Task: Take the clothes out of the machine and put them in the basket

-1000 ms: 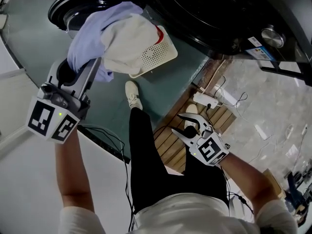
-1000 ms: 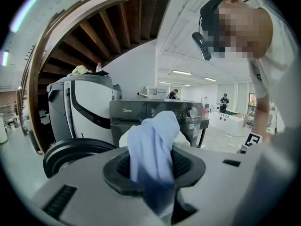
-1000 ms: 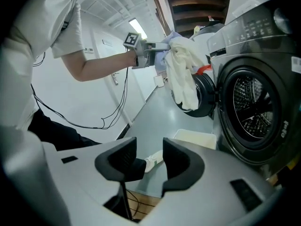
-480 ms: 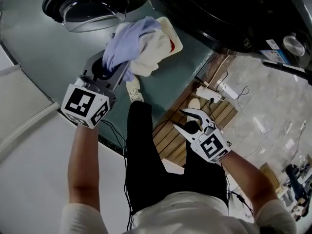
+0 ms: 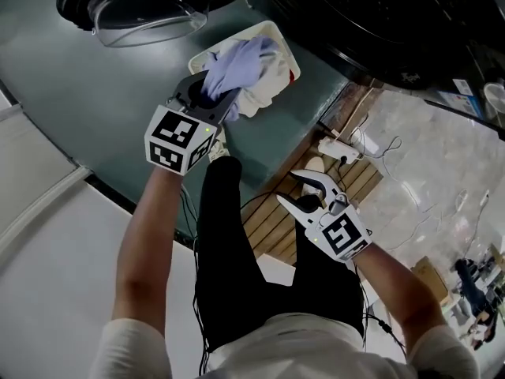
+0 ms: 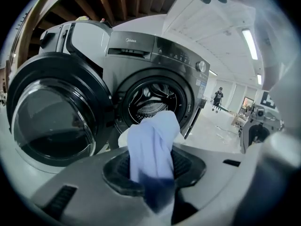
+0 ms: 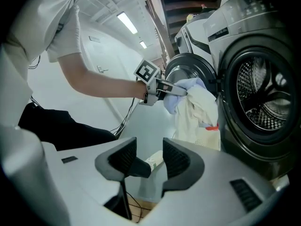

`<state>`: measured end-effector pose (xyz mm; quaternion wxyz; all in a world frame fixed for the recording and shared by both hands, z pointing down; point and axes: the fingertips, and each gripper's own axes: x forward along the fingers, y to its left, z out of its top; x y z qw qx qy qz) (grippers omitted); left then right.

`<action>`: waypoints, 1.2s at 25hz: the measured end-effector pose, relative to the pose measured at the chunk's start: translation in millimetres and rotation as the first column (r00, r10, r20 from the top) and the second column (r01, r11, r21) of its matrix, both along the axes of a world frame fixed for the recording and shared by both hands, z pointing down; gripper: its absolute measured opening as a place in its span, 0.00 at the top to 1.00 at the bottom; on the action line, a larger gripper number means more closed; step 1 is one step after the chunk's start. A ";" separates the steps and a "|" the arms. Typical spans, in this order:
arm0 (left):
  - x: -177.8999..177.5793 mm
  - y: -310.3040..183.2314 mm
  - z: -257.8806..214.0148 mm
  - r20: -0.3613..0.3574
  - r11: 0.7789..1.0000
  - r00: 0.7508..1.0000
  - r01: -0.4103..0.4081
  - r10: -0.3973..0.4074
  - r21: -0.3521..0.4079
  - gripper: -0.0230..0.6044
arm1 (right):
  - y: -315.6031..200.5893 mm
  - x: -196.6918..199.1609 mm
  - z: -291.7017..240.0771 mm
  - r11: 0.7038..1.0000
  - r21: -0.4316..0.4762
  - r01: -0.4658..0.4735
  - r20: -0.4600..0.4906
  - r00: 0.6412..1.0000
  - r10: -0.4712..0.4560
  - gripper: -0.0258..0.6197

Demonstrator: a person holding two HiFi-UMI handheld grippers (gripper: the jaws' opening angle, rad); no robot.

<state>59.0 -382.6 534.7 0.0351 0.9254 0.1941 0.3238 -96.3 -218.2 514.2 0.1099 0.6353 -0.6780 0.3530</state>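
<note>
just ahead of the left gripper, whose pads pinch the lilac garment, the white basket now lies right under the cloth after a steep drop, so letting go seems next, while the right gripper hangs spread and empty.

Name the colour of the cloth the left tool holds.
Pale blue cloth, best in left gripper view.

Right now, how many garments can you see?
2: a lavender garment pinched in the left gripper above the basket, and a cream garment bunched against it, drooping toward the basket. Others may be hidden beneath.
</note>
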 end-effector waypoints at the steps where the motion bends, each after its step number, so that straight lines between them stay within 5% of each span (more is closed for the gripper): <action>1: 2.2 -1.6 10.2 0.012 1.000 1.000 -0.005 0.005 -0.001 0.77 | -4.1 -0.5 1.9 1.000 -0.005 0.000 0.000 1.000 0.000 0.68; 19: 47.3 -37.9 220.6 0.299 0.998 0.954 -0.050 0.038 0.031 0.76 | -40.8 47.2 50.6 0.995 -0.077 -0.070 0.049 0.996 0.074 0.68; 30: 41.6 -42.1 294.7 0.411 0.989 0.908 -0.125 0.083 0.076 0.71 | -85.9 61.2 64.7 0.995 -0.056 -0.087 0.044 0.995 0.090 0.68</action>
